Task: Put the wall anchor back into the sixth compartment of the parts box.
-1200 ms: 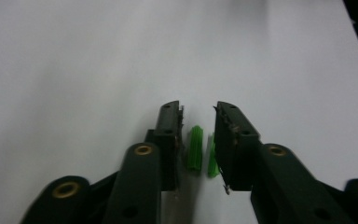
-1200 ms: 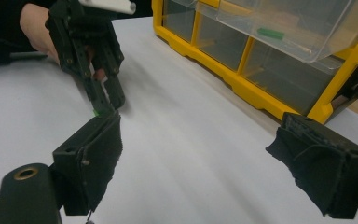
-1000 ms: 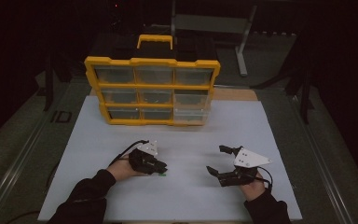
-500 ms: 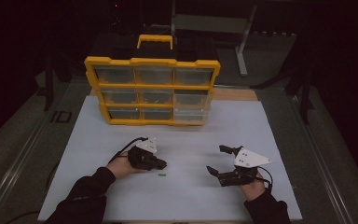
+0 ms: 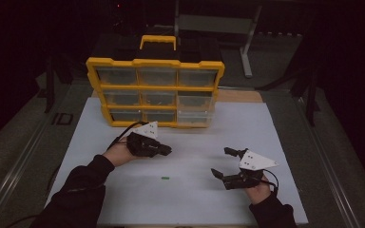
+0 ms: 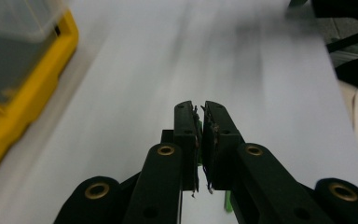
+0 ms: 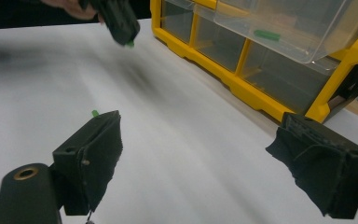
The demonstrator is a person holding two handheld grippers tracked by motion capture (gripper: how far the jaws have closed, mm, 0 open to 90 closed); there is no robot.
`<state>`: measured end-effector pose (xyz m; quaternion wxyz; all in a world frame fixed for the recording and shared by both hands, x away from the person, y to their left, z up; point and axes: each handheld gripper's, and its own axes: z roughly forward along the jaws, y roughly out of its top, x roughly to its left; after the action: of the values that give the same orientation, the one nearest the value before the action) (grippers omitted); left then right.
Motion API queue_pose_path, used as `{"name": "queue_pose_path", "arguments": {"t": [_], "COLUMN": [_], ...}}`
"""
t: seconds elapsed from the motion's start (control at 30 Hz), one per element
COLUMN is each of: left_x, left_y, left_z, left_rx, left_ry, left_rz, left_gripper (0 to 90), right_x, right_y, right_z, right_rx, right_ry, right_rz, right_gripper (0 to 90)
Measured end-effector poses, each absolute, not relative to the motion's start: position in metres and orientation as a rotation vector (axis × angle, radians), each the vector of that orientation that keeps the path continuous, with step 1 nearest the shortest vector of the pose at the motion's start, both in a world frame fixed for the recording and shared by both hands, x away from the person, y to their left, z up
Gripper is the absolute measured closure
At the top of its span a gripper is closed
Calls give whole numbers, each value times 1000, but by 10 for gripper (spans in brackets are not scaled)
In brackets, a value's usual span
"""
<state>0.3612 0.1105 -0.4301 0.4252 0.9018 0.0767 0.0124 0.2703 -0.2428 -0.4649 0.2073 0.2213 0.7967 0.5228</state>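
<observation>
My left gripper [image 5: 167, 150] hovers over the white sheet in front of the yellow organizer [image 5: 154, 64], and its jaws [image 6: 200, 108] are pressed together. A small green piece [image 7: 130, 44] sticks out at its tip in the right gripper view. Another small green piece [image 5: 164, 178] lies on the sheet below and to the right of it, also seen as a green piece [image 7: 94, 113] beside one jaw of the right gripper. My right gripper [image 5: 221, 162] rests low at the right with its jaws wide apart [image 7: 200, 140] and nothing between them.
The organizer's clear drawers sit in three rows. The lower right drawer [image 5: 196, 114] is pulled out, and a green piece [image 7: 265, 34] lies in it. The white sheet [image 5: 285, 142] covers the table, with dark floor and a metal stand [image 5: 247, 42] beyond.
My left gripper has moved away from me toward the organizer, leaving a green piece on the sheet where it was. The right gripper has stayed put.
</observation>
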Motion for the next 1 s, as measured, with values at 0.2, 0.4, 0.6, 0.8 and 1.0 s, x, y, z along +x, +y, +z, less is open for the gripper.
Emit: {"name": "queue_pose_path", "arguments": {"t": [0.2, 0.4, 0.6, 0.8, 1.0], "left_x": [366, 373, 378, 388, 400], "left_y": [107, 107, 102, 99, 95], "left_z": [-408, -380, -352, -327, -307], "left_rx": [2253, 2226, 2201, 2173, 2160], "left_ry": [166, 140, 112, 99, 91], "left_rz": [68, 97, 147, 177, 207], "left_gripper": [835, 835, 835, 835, 835], "right_x": [271, 271, 271, 271, 271], "right_y": [-244, -243, -243, -243, -244], "right_z": [-465, -465, -465, -465, -465], "right_rx": [617, 617, 616, 614, 617], "right_ry": [2217, 2216, 2219, 2220, 2219], "right_rz": [1462, 1460, 1461, 1458, 1462], "right_gripper": [141, 141, 141, 141, 141]}}
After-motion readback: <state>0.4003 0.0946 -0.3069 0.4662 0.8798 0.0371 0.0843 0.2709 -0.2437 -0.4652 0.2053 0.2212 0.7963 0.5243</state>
